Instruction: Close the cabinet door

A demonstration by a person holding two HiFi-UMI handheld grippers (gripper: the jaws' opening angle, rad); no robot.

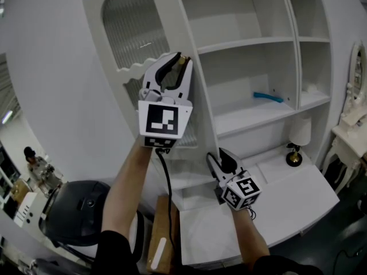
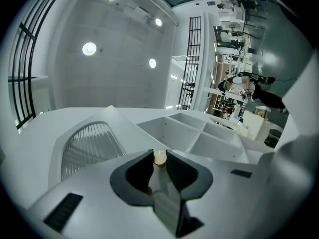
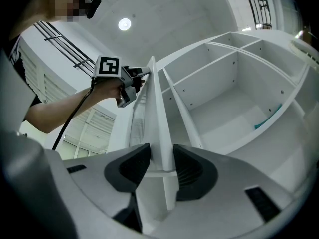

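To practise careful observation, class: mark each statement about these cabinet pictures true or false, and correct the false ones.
1. The cabinet door stands open. True.
2. The left claw is shut on the door's gold knob. True.
3. The right claw holds the blue object. False: it is open and straddles the door's edge; the blue object lies on a shelf.
4. The lamp stands on the top shelf. False: it stands on the desk surface below the shelves.
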